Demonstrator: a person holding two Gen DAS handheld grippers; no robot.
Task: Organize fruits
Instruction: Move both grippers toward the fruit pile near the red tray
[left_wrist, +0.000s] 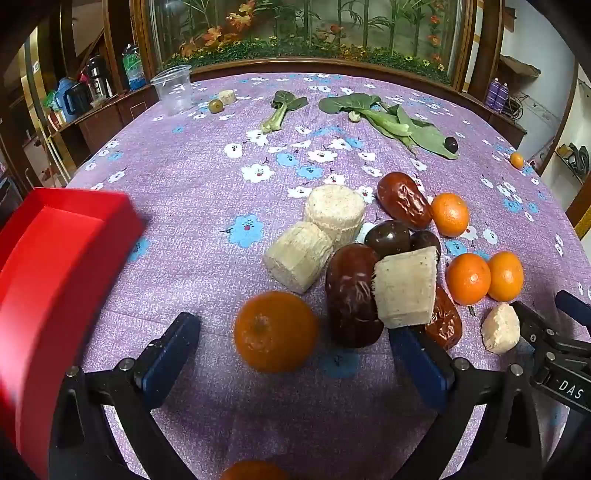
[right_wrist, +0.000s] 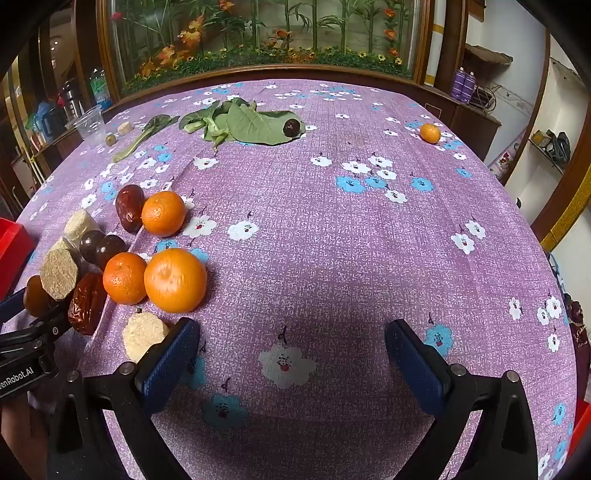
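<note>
Behind the surface (left_wrist: 207, 177), saw a big glass case (left_wrist: 303, 33) full of plants. Saw a purple cloth with little flowers all over the top.

From the left wrist, looked down at a heap of fruit. Found the left gripper (left_wrist: 293, 330) with its jaws spread as wide as could be. Spotted a near orange (left_wrist: 275, 330) sitting between them, not squeezed and not touched on either side. Just past it, saw red dates (left_wrist: 351, 295), pale chunks (left_wrist: 334, 210) and dark round fruits (left_wrist: 388, 236) all bunched up and touching. Spotted two more oranges (left_wrist: 467, 278) side by side to the right of the heap. Saw a red tray (left_wrist: 55, 258) on the left, well apart from the fruit. Far back, found leafy greens (left_wrist: 388, 118) and a clear cup (left_wrist: 173, 88).

From the right wrist, saw the same heap off to the left. Found the right gripper (right_wrist: 291, 343) with its jaws wide open too. Held nothing, with only flowered cloth between them. Spotted one small pale piece (right_wrist: 142, 334) just beside the left jaw, on its outer side. Saw a big orange (right_wrist: 175, 278) a bit past that. Far off to the right, found a lone little orange (right_wrist: 430, 133) all by itself. Spotted one dark fruit (right_wrist: 290, 127) lying on a green leaf at the back.
</note>
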